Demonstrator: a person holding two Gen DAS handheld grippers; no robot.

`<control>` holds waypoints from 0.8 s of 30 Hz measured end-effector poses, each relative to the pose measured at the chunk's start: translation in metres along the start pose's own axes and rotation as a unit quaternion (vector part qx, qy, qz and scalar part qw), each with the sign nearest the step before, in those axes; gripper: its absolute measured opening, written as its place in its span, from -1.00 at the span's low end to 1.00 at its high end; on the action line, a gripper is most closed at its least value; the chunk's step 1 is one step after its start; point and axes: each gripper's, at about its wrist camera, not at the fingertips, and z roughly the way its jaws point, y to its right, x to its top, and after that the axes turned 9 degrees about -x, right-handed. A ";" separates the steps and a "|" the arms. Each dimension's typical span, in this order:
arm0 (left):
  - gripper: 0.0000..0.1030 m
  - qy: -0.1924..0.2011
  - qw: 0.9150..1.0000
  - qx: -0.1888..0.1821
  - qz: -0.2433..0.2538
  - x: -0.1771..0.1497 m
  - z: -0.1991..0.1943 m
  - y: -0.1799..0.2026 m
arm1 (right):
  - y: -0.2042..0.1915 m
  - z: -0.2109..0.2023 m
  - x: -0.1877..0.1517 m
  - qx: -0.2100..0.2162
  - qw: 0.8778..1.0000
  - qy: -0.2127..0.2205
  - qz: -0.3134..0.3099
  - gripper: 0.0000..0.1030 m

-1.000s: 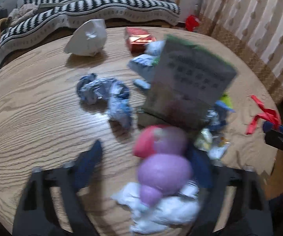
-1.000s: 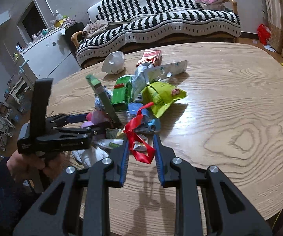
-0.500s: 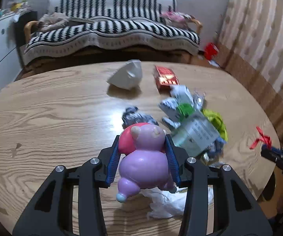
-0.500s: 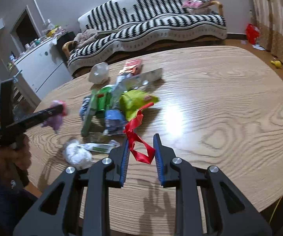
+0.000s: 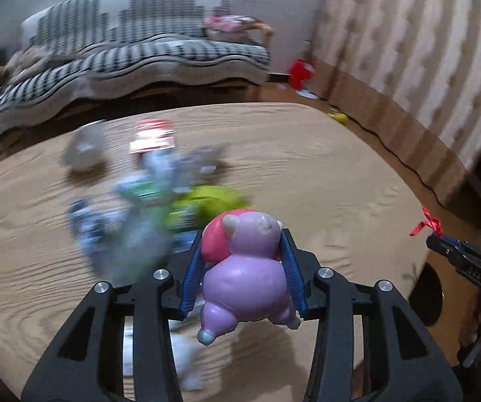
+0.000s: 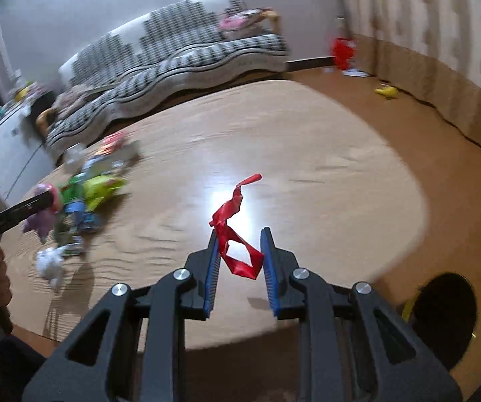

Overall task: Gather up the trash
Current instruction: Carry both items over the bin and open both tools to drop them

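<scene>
Both tools are loaded and lifted, so the step in hand looks like the carry: taking picked-up pieces away from the pile toward wherever trash goes.

The left tool (image 5: 244,273) is pressed in on a pink and purple toy figure (image 5: 245,278), blue pads against its sides, low in the middle of the left view and raised above the wooden surface (image 5: 324,174). The right tool (image 6: 240,264) pinches a red ribbon (image 6: 237,234) between its pads at the lower centre of the right view; a loop hangs in the gap and a loose tail curls up over the bright glare on the wood.

The rest of the trash pile (image 6: 86,197) sits at the left of the right view, much blurred: green and blue wrappers (image 5: 160,207), a crumpled white tissue (image 6: 51,263) nearer the edge, a red packet (image 5: 153,139) further back.

A dark round opening (image 6: 444,315) shows below the surface edge at the lower right of the right view; it may be a bin, though that is not certain. If so, the next move calls for bringing each tool over it and letting go, ribbon first as the nearer. The ribbon may cling to a pad, so a wide release would help.
</scene>
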 end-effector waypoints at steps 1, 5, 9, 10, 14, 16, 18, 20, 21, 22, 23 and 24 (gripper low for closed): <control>-0.16 -0.001 1.000 -0.005 0.012 0.000 0.006 0.014 | 0.017 -0.003 -0.004 -0.013 1.000 0.001 0.010 -0.53; -0.16 -0.015 0.997 -0.042 0.059 -0.005 0.036 0.080 | 0.083 -0.013 -0.022 -0.055 0.997 0.001 0.054 -0.53; -0.16 -0.028 0.992 -0.077 0.095 -0.011 0.065 0.138 | 0.147 -0.021 -0.044 -0.095 0.989 -0.009 0.109 -0.53; -0.16 -0.030 0.991 -0.084 0.099 -0.012 0.070 0.149 | 0.161 -0.024 -0.049 -0.103 0.987 -0.012 0.124 -0.53; -0.16 -0.040 0.984 -0.123 0.120 -0.020 0.098 0.199 | 0.212 -0.034 -0.066 -0.139 0.973 -0.027 0.181 -0.53; -0.16 -0.049 0.981 -0.137 0.131 -0.025 0.109 0.222 | 0.234 -0.035 -0.075 -0.160 0.966 -0.037 0.201 -0.53; -0.16 -0.058 0.977 -0.151 0.141 -0.032 0.119 0.244 | 0.251 -0.031 -0.083 -0.175 0.959 -0.056 0.215 -0.53; -0.16 -0.067 0.972 -0.166 0.151 -0.040 0.128 0.263 | 0.266 -0.027 -0.091 -0.181 0.954 -0.072 0.227 -0.53; -0.16 -0.070 0.971 -0.170 0.156 -0.043 0.131 0.270 | 0.274 -0.024 -0.096 -0.187 0.951 -0.078 0.233 -0.53; -0.16 -0.075 0.968 -0.175 0.163 -0.048 0.136 0.281 | 0.278 -0.021 -0.098 -0.189 0.950 -0.085 0.235 -0.53; -0.16 -0.078 0.967 -0.177 0.167 -0.051 0.138 0.286 | 0.282 -0.018 -0.101 -0.190 0.948 -0.091 0.237 -0.53; -0.16 -0.081 0.965 -0.178 0.173 -0.055 0.141 0.292 | 0.285 -0.016 -0.103 -0.190 0.947 -0.096 0.241 -0.53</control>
